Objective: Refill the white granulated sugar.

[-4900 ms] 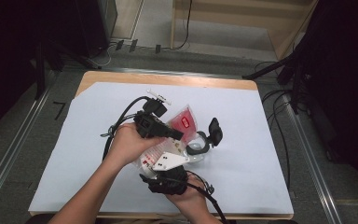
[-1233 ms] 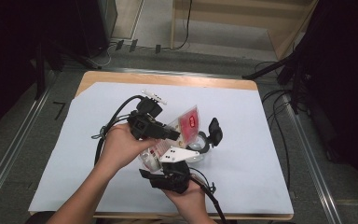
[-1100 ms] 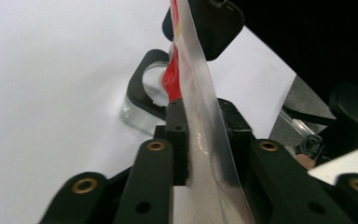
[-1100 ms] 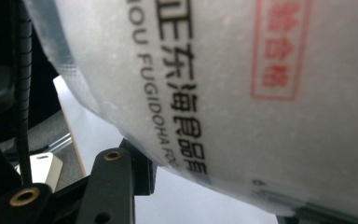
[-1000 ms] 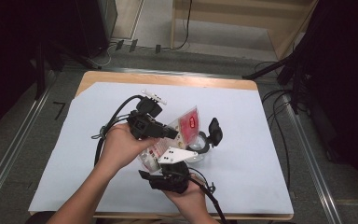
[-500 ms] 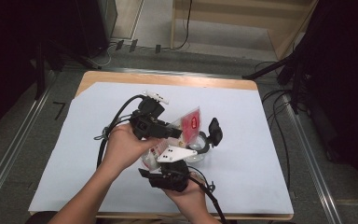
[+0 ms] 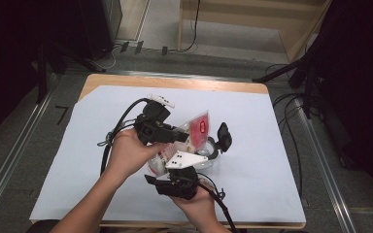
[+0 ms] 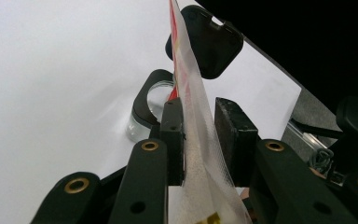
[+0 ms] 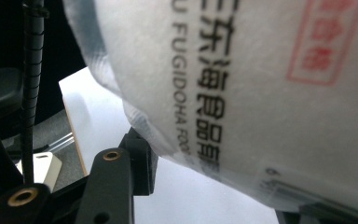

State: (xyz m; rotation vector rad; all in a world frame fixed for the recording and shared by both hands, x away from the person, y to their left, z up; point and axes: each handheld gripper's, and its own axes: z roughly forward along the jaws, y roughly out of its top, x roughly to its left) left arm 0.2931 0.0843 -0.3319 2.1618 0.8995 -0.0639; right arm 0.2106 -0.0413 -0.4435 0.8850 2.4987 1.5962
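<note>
We've got the bag (image 7: 194, 133) up off the table, held between our two grippers over the jar (image 7: 209, 150), whose lid (image 7: 224, 136) is flipped open just beyond. Our left gripper (image 8: 198, 135) has the bag's flat edge running up between its jaws; one pad (image 8: 173, 133) lies against the film, the other stands a touch off it, so that's a loose hold, and those jaws have just been closing a little. Our right gripper (image 7: 182, 167) is under the bag's full end, the bag pressed close above its jaw; we can't tell whether it's pinching. Lid open, bag raised: done, by our reckoning. Tipping the contents into the jar is what's left. Compared with five seconds back, the bag sits more upright, and both hands are in much the same spot.
</note>
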